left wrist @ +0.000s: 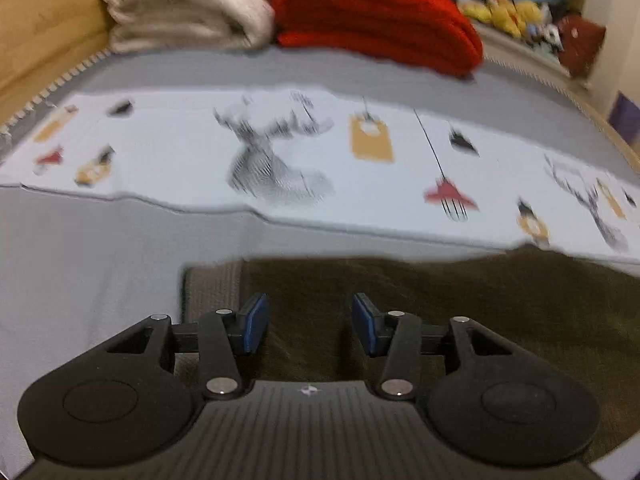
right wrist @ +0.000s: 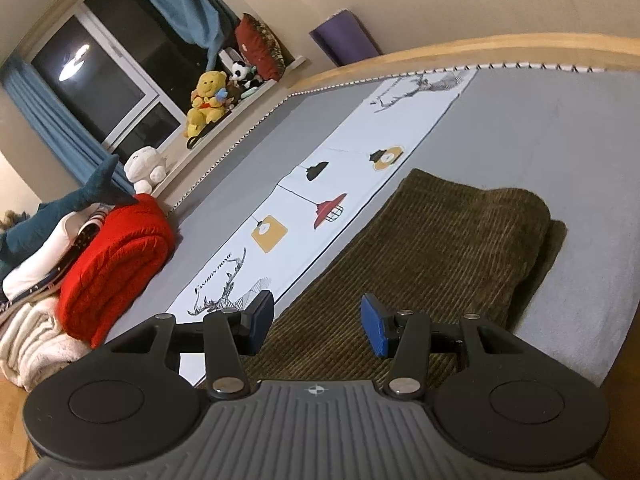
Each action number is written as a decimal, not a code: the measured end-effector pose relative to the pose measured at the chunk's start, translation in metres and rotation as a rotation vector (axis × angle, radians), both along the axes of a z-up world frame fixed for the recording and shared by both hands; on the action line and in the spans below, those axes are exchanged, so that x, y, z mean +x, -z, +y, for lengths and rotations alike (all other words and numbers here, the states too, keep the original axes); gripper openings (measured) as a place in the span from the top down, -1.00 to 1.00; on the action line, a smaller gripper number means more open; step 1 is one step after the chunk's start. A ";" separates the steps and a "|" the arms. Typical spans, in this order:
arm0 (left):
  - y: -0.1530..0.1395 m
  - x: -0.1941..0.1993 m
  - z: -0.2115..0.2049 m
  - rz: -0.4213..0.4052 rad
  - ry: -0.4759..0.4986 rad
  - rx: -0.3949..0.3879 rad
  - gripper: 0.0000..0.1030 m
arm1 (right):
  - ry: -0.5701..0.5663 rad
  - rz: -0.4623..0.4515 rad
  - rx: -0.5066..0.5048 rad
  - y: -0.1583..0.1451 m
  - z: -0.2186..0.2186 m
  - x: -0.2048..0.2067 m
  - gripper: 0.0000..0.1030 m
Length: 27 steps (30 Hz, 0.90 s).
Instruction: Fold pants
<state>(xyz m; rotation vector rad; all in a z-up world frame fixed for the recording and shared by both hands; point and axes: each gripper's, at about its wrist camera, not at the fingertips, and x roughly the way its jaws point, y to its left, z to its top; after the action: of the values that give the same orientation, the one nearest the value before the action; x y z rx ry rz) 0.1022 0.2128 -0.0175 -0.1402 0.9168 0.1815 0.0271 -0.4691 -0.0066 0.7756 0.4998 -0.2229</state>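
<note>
The olive-brown corduroy pants [left wrist: 440, 300] lie flat on the grey bed, with the waistband [left wrist: 212, 284] at their left end in the left wrist view. In the right wrist view the pants [right wrist: 432, 240] are doubled over, with the fold at the far end. My left gripper [left wrist: 310, 322] is open and empty, low over the pants near the waistband. My right gripper [right wrist: 318, 326] is open and empty, just above the near part of the pants.
A white printed strip [left wrist: 280, 152] [right wrist: 320, 200] runs along the grey bedsheet [right wrist: 560, 120] beside the pants. A folded red blanket [left wrist: 376, 12] [right wrist: 116, 264] and a cream blanket [left wrist: 188, 4] lie at the bed's head. Stuffed toys [right wrist: 206, 100] sit on the window ledge. A wooden frame [right wrist: 440, 50] edges the bed.
</note>
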 end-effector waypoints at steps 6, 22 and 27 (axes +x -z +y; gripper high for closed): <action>0.022 0.012 -0.025 0.125 0.075 0.094 -0.29 | -0.009 0.014 0.006 0.004 -0.001 0.003 0.00; 0.038 0.034 -0.066 0.189 0.190 0.102 -0.31 | 0.001 0.058 0.010 0.010 -0.009 0.012 0.00; 0.025 0.037 -0.074 0.096 0.194 0.098 -0.37 | 0.025 0.139 -0.005 0.012 -0.016 0.017 0.00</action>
<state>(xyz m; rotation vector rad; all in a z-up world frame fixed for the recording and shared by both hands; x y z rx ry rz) 0.1392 0.1390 -0.0423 0.0492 1.0091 0.0528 0.0438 -0.4852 -0.0190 0.7648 0.6204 -0.3023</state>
